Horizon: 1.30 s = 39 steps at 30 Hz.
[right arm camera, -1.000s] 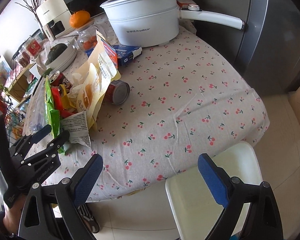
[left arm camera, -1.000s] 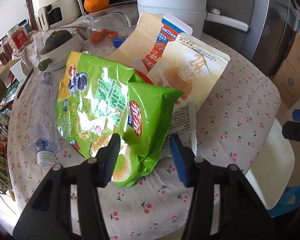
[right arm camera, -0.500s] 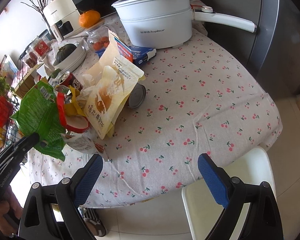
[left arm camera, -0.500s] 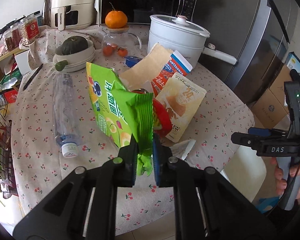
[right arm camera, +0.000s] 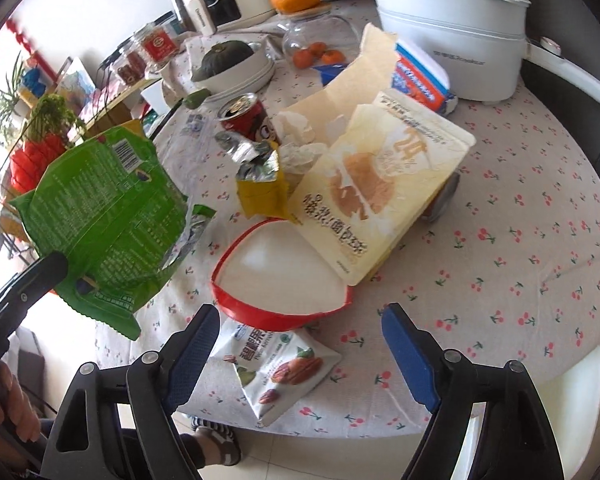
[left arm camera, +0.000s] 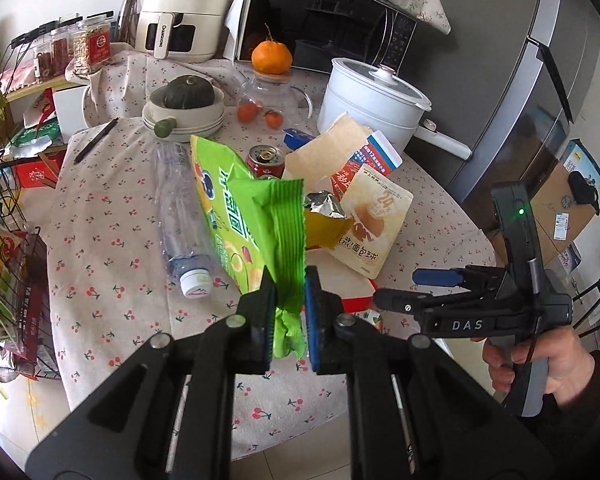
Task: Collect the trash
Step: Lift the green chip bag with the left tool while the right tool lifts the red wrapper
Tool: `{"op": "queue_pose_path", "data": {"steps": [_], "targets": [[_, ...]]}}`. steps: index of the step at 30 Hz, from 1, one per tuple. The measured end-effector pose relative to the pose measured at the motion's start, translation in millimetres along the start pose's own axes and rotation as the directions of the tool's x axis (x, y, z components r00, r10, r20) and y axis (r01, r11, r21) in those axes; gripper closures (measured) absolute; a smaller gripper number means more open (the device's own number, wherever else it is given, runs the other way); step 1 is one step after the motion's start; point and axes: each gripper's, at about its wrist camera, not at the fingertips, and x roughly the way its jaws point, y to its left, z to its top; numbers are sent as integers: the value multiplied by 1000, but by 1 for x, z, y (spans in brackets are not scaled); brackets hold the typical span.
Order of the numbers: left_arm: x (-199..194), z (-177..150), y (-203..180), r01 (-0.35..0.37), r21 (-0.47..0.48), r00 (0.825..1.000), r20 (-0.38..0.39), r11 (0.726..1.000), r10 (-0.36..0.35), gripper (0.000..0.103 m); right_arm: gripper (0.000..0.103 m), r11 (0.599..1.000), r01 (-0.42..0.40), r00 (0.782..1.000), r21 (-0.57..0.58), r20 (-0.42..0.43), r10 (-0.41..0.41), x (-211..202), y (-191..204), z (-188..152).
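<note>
Green snack bag (left arm camera: 240,220), crimped end clamped in left gripper (left arm camera: 290,312), lifted clear of cherry-print tablecloth (left arm camera: 112,240); right gripper (right arm camera: 300,344), jaws wide and just narrowing, nothing between, above nut packet (right arm camera: 284,368) near red-rimmed lid (right arm camera: 280,276).

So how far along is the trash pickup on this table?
Nothing looks binned yet; no bin shows. In hand: the left gripper is shut on the green crinkly chip bag, lifted off the cherry-print tablecloth. The right gripper, open, has just been closing over the white nut packet. Left: clear plastic bottle, red can, cream bread bag.
</note>
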Motion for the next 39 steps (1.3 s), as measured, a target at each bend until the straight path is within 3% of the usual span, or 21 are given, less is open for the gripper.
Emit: {"op": "queue_pose_path", "data": {"steps": [7, 10, 13, 15, 23, 25, 27, 28, 37, 38, 39], "targets": [[-9, -4, 21, 10, -43, 999, 41, 999, -8, 89, 32, 977, 67, 993, -204, -79, -85, 40, 45, -5], [-7, -4, 26, 3, -56, 999, 40, 998, -1, 89, 41, 947, 135, 983, -291, -82, -165, 55, 56, -6], [-5, -5, 30, -15, -77, 999, 32, 997, 17, 89, 64, 935, 153, 980, -320, -72, -185, 63, 57, -3], [-5, -4, 33, -12, -90, 999, 31, 996, 14, 89, 94, 939, 143, 983, -312, -63, -171, 63, 55, 1], [-16, -1, 37, -30, -95, 998, 60, 995, 35, 89, 97, 964, 89, 996, -251, 17, -88, 40, 48, 21], [-20, 0, 36, -38, -87, 996, 72, 996, 44, 90, 85, 968, 57, 998, -246, -1, -59, 40, 49, 25], [-26, 2, 34, -42, -76, 995, 91, 996, 49, 90, 49, 959, 59, 998, -277, -2, -62, 45, 54, 23], [-30, 2, 34, -44, -72, 994, 102, 996, 51, 90, 44, 948, 77, 997, -307, 10, -78, 47, 59, 21], [-43, 9, 44, -73, -89, 985, 151, 993, 86, 93, 47, 805, 203, 971, -557, 10, -238, 95, 99, 11], [-43, 10, 45, -78, -94, 984, 155, 993, 92, 94, 55, 792, 212, 968, -572, 15, -249, 99, 100, 10], [-44, 11, 47, -85, -97, 982, 159, 992, 100, 95, 71, 781, 221, 966, -585, 21, -257, 104, 102, 11]]}}
